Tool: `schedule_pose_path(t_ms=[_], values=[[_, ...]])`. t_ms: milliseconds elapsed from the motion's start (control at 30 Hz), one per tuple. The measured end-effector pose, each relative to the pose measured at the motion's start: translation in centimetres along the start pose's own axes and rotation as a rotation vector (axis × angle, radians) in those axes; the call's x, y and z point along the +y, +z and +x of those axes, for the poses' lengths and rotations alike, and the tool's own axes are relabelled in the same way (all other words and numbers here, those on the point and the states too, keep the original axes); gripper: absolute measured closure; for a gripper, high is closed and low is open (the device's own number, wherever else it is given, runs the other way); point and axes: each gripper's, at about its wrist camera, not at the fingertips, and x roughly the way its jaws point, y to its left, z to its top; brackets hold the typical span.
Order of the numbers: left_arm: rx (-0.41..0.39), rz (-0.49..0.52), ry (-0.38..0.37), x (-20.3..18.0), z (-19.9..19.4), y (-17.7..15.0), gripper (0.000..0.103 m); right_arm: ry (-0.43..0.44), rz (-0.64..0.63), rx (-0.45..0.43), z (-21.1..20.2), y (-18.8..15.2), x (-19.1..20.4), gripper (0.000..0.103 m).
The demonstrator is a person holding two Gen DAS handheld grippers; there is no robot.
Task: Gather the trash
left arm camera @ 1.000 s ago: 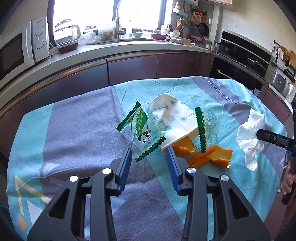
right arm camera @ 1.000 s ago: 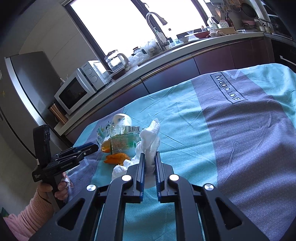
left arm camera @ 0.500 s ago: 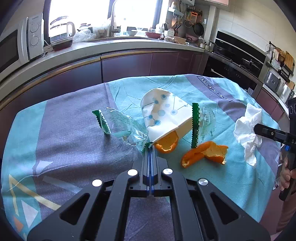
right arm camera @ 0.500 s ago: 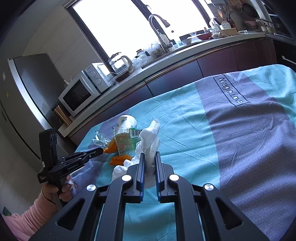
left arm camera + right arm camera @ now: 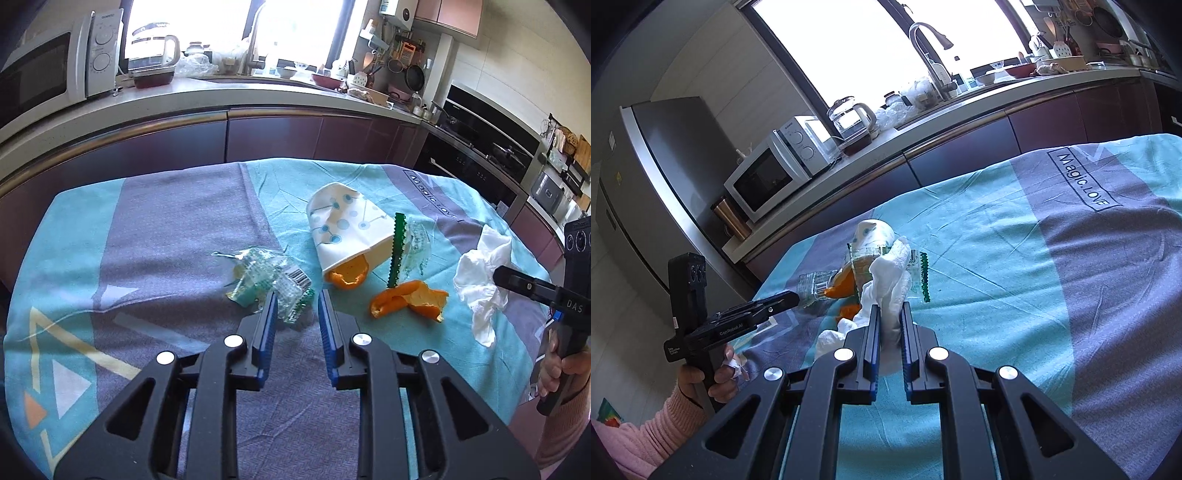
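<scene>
My left gripper (image 5: 296, 309) hovers low over the tablecloth with its jaws opening. A corner of the crumpled clear wrapper (image 5: 264, 277) lies between the blue pads, and they do not press on it. To its right a white dotted paper cup (image 5: 345, 225) lies on its side with an orange peel (image 5: 347, 276) at its mouth. A second peel (image 5: 408, 302) and another green-edged wrapper (image 5: 408, 245) lie further right. My right gripper (image 5: 888, 314) is shut on the white tissue (image 5: 888, 275), which also shows at the right in the left wrist view (image 5: 480, 273).
A teal and purple tablecloth (image 5: 166, 229) covers the table; its far edge meets dark kitchen cabinets (image 5: 258, 136). A microwave (image 5: 772, 177), kettle (image 5: 851, 118) and fridge (image 5: 661, 177) stand behind. A hand in a pink sleeve (image 5: 657, 428) holds the left gripper.
The left gripper shut on the near wrapper, dragged it left away from the cup, crumpling it, and has now spread its jaws again. The right gripper stays shut on the tissue.
</scene>
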Motion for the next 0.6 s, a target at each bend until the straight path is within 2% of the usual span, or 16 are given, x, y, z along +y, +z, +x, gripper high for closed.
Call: schedule_pose_path(t_ms=[67, 133, 300, 333, 367, 433, 500, 600], values=[[-0.005, -0.021, 0.047, 0.7, 0.1, 0.3, 0.071, 0.006, 0.006, 0.003, 0.2, 0.0, -0.2, 0.094], [0.013, -0.048, 0.058, 1.5, 0.5, 0.6, 0.066, 0.010, 0.006, 0.005, 0.4, -0.1, -0.1, 0.094], [0.067, -0.082, 0.020, 2.2, 2.4, 0.6, 0.065, 0.016, 0.006, 0.016, 0.8, -0.2, 0.0, 0.094], [0.079, -0.089, 0.002, 2.2, 2.8, 0.5, 0.067, 0.017, 0.006, 0.017, 0.9, -0.2, 0.0, 0.094], [0.086, -0.094, -0.013, 2.2, 3.1, 0.5, 0.078, 0.018, 0.005, 0.018, 0.9, -0.2, 0.0, 0.094], [0.094, -0.103, -0.048, 2.0, 3.5, 0.5, 0.091, 0.018, 0.002, 0.019, 0.9, -0.2, 0.2, 0.094], [0.082, -0.099, -0.060, 1.7, 3.3, 0.6, 0.098, 0.019, 0.001, 0.020, 0.9, -0.2, 0.3, 0.094], [0.063, -0.085, -0.067, 1.2, 3.0, 0.7, 0.099, 0.023, -0.001, 0.022, 1.0, -0.1, 0.3, 0.094]])
